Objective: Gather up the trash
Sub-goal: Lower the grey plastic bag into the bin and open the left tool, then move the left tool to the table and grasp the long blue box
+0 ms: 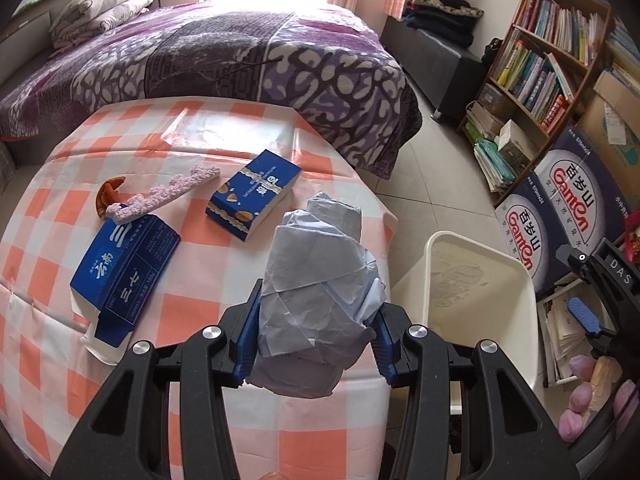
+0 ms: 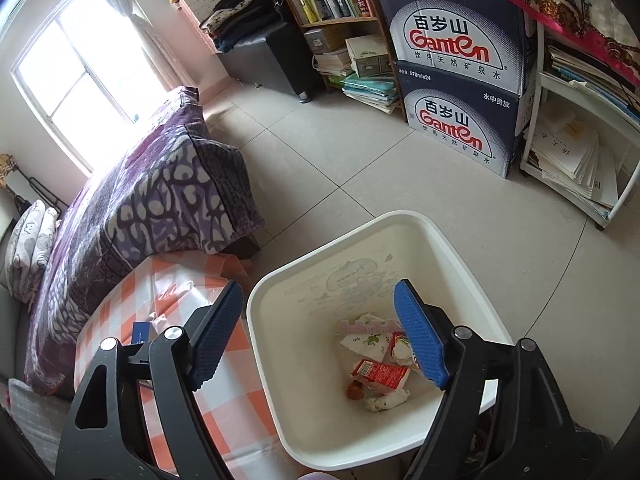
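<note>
My left gripper (image 1: 316, 340) is shut on a crumpled pale-blue paper wad (image 1: 320, 280) and holds it above the right edge of the orange-checked table (image 1: 192, 312). On the table lie a flattened blue box (image 1: 124, 276), an upright blue box (image 1: 254, 196), a pink strip (image 1: 168, 196) and a brown scrap (image 1: 108, 196). The white trash bin (image 1: 480, 300) stands on the floor to the right. My right gripper (image 2: 320, 332) is open and empty over the bin (image 2: 288, 400), which holds several wrappers (image 2: 380, 368). It also shows in the left wrist view (image 1: 592, 296).
A bed with a purple blanket (image 1: 240, 52) lies behind the table. A bookshelf (image 1: 552, 52) and stacked Ganten water cartons (image 2: 456, 80) stand along the right wall. A white rack of papers (image 2: 580, 152) stands beside them. Tiled floor (image 2: 380, 180) surrounds the bin.
</note>
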`<control>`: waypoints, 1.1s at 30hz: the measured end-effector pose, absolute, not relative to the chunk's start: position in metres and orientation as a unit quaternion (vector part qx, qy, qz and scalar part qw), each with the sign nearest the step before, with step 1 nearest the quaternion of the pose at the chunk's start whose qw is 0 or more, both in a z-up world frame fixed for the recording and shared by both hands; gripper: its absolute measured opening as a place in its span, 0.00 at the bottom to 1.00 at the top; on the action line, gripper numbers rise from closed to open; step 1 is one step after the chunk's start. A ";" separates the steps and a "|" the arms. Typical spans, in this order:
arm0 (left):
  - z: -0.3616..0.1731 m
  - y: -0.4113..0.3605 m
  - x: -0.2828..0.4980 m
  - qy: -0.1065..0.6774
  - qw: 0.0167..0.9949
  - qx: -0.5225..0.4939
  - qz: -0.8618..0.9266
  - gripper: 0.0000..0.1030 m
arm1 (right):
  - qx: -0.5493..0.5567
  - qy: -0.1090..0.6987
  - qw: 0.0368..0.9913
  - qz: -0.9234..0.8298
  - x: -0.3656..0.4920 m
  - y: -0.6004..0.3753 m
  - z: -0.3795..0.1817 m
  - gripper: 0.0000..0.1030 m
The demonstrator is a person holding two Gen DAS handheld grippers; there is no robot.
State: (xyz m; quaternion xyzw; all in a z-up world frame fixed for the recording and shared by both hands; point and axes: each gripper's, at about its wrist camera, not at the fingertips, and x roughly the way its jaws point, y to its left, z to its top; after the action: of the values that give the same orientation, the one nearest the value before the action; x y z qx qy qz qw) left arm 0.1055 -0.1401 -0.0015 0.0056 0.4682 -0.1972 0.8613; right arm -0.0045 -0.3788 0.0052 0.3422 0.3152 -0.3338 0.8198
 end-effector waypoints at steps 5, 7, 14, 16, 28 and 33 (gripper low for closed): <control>-0.001 -0.171 0.092 0.468 0.851 0.019 -0.236 0.45 | 0.350 0.310 0.814 -0.346 -0.016 -0.387 0.006 0.78; 0.000 -0.183 0.086 0.470 0.846 0.026 -0.251 0.45 | 0.353 0.307 0.812 -0.350 -0.020 -0.391 0.006 0.78; -0.007 -0.220 0.066 0.485 0.823 0.030 -0.294 0.46 | 0.371 0.290 0.802 -0.368 -0.037 -0.406 0.010 0.80; -0.010 -0.230 0.062 0.493 0.813 0.028 -0.307 0.46 | 0.380 0.285 0.797 -0.373 -0.042 -0.413 0.009 0.81; -0.007 -0.237 0.063 0.500 0.797 0.052 -0.334 0.75 | 0.419 0.289 0.775 -0.375 -0.053 -0.429 -0.004 0.84; -0.007 -0.212 0.085 0.499 0.813 0.079 -0.288 0.76 | 0.418 0.303 0.777 -0.361 -0.044 -0.423 -0.008 0.87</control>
State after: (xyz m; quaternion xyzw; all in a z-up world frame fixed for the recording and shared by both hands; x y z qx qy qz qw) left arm 0.0855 -0.2125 -0.0073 0.0788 0.4993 -0.2877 0.8135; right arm -0.0443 -0.4227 -0.0084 0.4178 0.3028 -0.3612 0.7767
